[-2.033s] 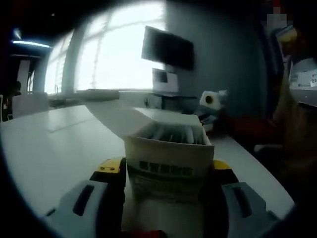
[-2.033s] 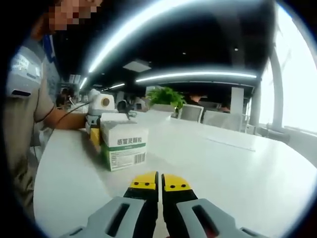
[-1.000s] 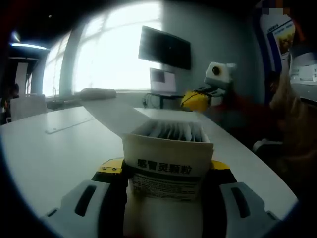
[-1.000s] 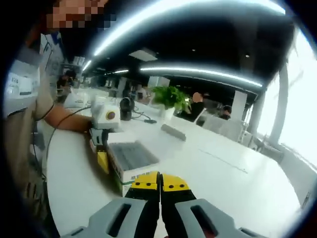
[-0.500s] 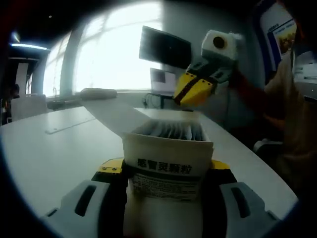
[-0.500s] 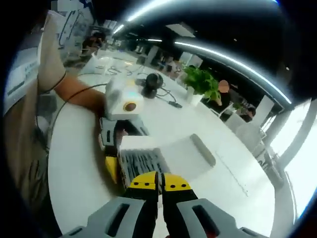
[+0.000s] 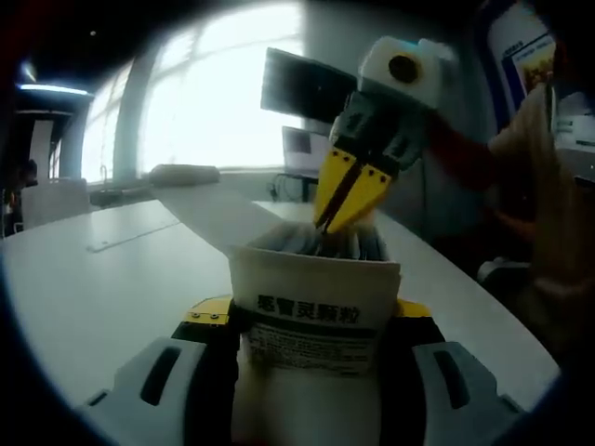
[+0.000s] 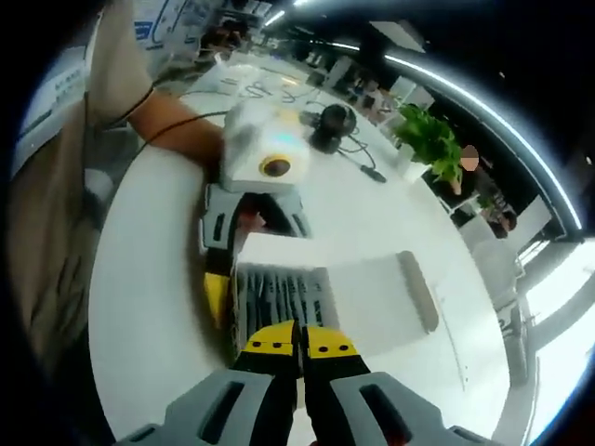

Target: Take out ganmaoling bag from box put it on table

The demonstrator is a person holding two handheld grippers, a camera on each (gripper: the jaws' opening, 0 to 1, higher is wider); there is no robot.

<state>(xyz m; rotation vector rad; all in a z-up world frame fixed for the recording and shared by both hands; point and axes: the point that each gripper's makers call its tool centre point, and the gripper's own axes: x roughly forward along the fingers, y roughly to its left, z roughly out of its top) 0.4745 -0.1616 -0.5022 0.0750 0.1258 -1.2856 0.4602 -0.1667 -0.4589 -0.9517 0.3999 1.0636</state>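
A white and green ganmaoling box (image 7: 311, 279) stands upright on the white table (image 7: 84, 297), with my left gripper (image 7: 311, 316) shut on its two sides. Its lid flap (image 7: 209, 209) hangs open to the left, and several sachets (image 7: 325, 243) stand in a row inside. My right gripper (image 7: 339, 212) comes down from the upper right, its yellow tips at the box's open top. In the right gripper view my right gripper (image 8: 299, 339) is shut, right above the sachets (image 8: 279, 295). The left gripper (image 8: 223, 246) holds the box (image 8: 244, 346) from the far side.
A dark monitor (image 7: 311, 88) hangs on the wall beyond the box, beside bright windows. A person's arm (image 8: 177, 130) reaches in behind the left gripper. Cables and a round black object (image 8: 333, 125) lie further along the table, near a green plant (image 8: 429, 149).
My right gripper has swung over from the side and dropped nose-down to the box's open top. The left gripper and the box have stayed still.
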